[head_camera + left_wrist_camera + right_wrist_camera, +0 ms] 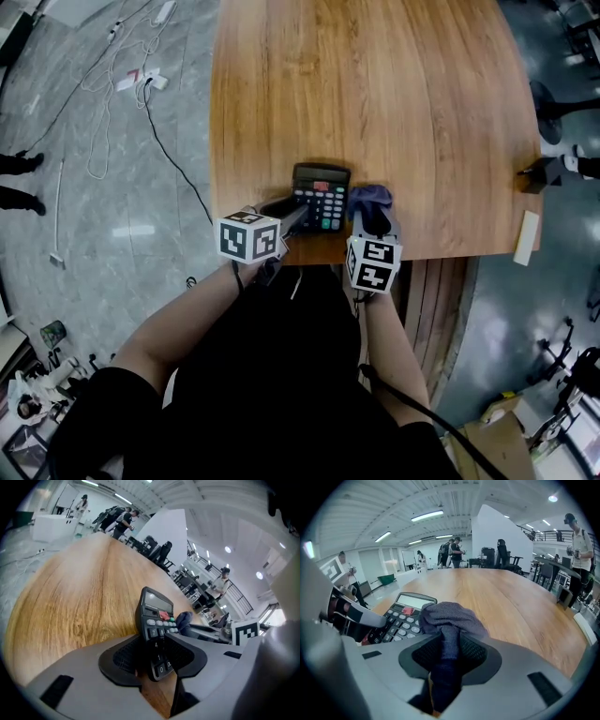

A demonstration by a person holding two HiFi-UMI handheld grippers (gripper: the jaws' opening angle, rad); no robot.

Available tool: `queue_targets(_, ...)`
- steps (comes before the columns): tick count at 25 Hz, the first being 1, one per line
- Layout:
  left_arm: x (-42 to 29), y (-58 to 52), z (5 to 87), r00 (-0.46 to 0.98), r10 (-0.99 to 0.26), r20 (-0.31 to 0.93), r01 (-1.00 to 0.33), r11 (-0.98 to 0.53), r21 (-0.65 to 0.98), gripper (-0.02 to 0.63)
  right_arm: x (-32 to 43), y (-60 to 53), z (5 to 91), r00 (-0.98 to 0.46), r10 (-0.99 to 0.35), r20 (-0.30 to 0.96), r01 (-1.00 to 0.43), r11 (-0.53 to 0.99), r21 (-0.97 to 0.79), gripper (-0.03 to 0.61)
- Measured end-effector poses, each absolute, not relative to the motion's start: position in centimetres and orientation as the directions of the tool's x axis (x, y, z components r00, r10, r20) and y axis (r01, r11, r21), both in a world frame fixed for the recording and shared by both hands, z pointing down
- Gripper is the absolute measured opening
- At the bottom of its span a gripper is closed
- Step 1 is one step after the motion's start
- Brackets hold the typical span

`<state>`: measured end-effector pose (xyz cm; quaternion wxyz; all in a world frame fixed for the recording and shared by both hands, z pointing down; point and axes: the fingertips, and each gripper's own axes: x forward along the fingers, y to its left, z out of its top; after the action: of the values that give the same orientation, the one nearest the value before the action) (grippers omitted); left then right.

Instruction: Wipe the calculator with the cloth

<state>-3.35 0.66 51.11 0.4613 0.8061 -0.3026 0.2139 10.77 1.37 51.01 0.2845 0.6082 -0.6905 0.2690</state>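
Note:
A black calculator with grey keys and a red key lies flat near the wooden table's front edge. My left gripper reaches it from the left; in the left gripper view its jaws stand open with the calculator's near corner between the pads. Just right of the calculator, my right gripper is shut on a dark blue-grey cloth. In the right gripper view the cloth bunches out past the gripper, beside the calculator.
The table stretches far beyond the calculator. A small dark object and a white strip sit at its right edge. Cables lie on the grey floor to the left. People stand in the distance.

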Motion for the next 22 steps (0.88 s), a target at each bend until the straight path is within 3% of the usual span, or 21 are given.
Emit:
queue_targets(4,-4.0,0.3,51.4,0.667,-0.322,0.672,-0.730,-0.465,0.501,0.161,10.8,1.1,49.4,-0.095,-0.703,0.705,-0.992,0.128,-0.006,0.104)
queue_targets(7,-4.2,-0.1,50.1,0.681,-0.354,0.640,-0.712,-0.522,0.469,0.161,11.0,0.8,47.0,-0.087,-0.738,0.670,-0.993,0.119,0.003,0.104)
queue_targets(11,-4.4,-1.0,45.7,0.726,-0.428,0.538,-0.675,-0.594,0.438,0.161,11.3,0.9,42.1,-0.054,-0.812,0.581,-0.995,0.091,0.036,0.104)
queue_targets(15,-4.7,-1.8,38.7,0.737,-0.542,0.405,-0.666,-0.686,0.294,0.009,10.7,1.6,34.7,-0.025,-0.909,0.415,-0.995,0.061,0.073,0.029)
queue_targets(22,-4.6,-0.3,25.3,0.775,-0.623,0.109,-0.632,-0.757,0.164,0.008,6.8,3.8,24.5,-0.077,-0.979,0.187,-0.993,0.092,0.073,0.015)
